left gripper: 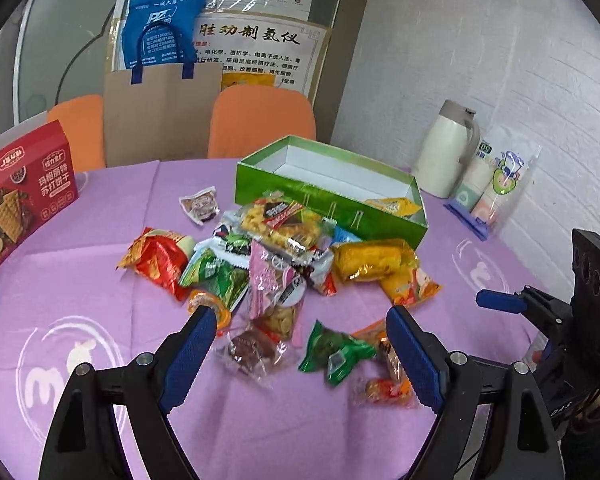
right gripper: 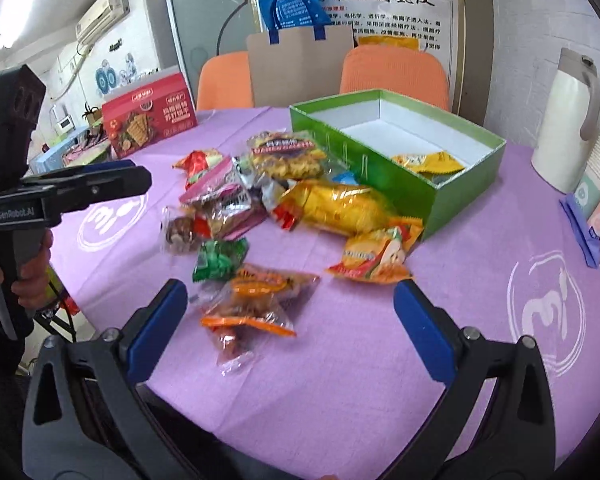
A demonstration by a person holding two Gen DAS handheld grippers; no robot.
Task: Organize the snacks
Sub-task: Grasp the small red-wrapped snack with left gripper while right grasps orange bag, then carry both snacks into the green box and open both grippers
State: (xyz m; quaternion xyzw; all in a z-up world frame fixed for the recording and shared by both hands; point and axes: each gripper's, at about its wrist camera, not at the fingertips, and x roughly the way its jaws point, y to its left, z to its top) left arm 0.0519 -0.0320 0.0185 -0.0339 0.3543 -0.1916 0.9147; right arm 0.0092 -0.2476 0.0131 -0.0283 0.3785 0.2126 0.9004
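We see the snack packets [left gripper: 276, 264] heaped mid-worktop [left gripper: 80, 280], a green box [left gripper: 332, 196] just beyond at one o'clock, one yellow packet [right gripper: 428, 162] inside. Only the right view shows a hand [right gripper: 32, 268] gripping the left gripper [left gripper: 300, 340], marked "GenRobot.AI". The red carton [left gripper: 24, 196] carries Chinese print. Left fingers [left gripper: 192, 356] stand apart, empty, with packets lying between them. The right gripper [right gripper: 292, 316] likewise gapes empty above an orange-striped packet [right gripper: 256, 304].

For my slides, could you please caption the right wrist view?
Open right gripper above scattered snack packets beside an open green cardboard box on purple tablecloth.
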